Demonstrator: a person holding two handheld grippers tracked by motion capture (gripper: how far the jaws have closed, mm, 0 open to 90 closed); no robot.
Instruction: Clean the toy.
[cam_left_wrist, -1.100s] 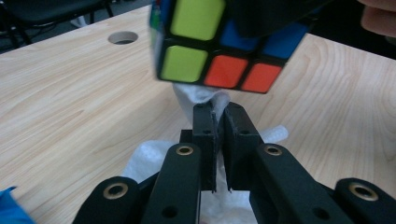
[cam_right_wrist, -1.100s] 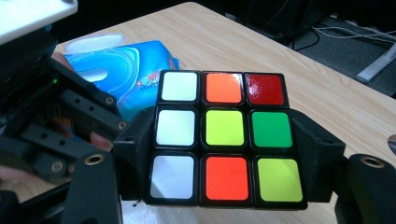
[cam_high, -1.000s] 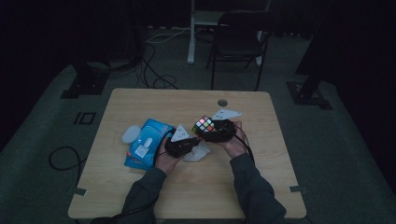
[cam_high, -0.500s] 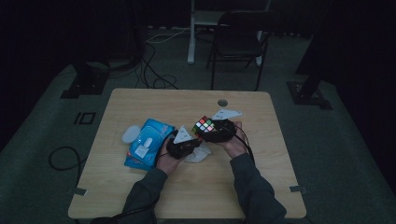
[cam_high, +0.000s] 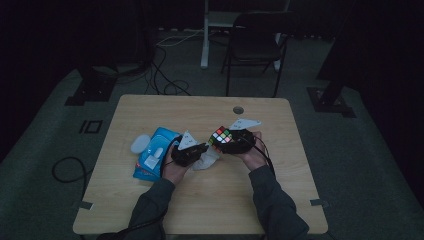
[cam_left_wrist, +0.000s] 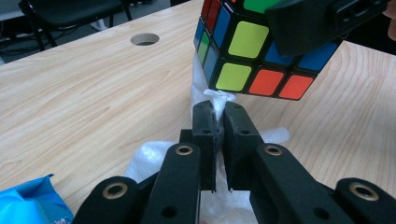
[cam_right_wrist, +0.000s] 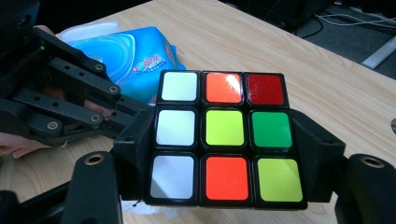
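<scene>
Cube (cam_right_wrist: 223, 137) is sitting clamped in the right tool (cam_high: 239, 142) at frame centre, while the left tool (cam_left_wrist: 217, 122) is pinching a white tissue (cam_left_wrist: 219, 95) just below it.

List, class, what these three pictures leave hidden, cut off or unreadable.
- Puzzle cube: its underside and far faces are turned from the camera in the right gripper view.
- White tissue: the pinched part lies hidden between the left hand-held gripper jaws.
- Blue tissue pack: print too small to read; partly behind the gripper linkage.
- Right hand-held gripper: high view too dim for detail.
</scene>
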